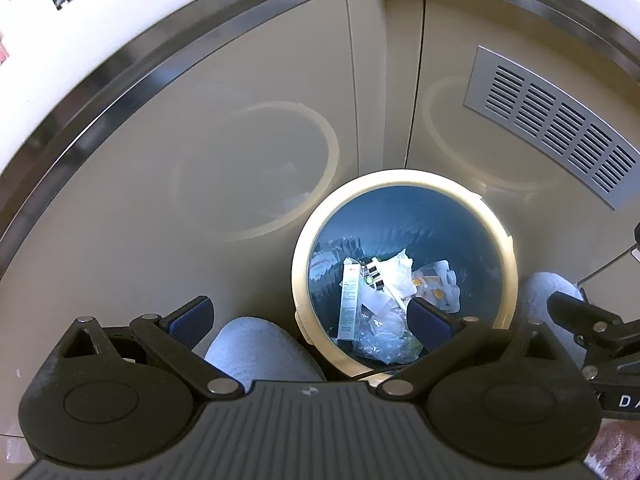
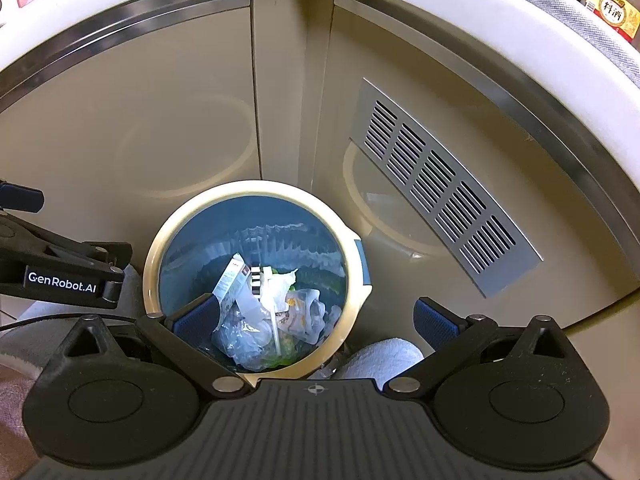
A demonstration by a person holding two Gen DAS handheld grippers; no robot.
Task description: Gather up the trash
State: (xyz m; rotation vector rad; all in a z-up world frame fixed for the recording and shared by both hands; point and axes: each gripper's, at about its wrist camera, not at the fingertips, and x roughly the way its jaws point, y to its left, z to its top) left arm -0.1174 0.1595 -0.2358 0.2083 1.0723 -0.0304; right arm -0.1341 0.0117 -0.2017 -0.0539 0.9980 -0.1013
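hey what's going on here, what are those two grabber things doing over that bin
A person is holding two grippers above a round trash bin that stands in a cabinet corner. Both the left gripper and the right gripper are open and empty. The bin, lined with a blue bag, already holds a white carton, crumpled plastic and paper scraps. A metal vent sits on the cabinet beside it.

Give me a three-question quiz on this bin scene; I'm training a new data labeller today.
1. True or false: the left gripper holds trash.
2. The bin liner is: A) blue B) red C) black?
3. Which panel part sits right of the bin?

Key: 1. False, both it and the right gripper are open and hold nothing. 2. A. 3. The vent grille.
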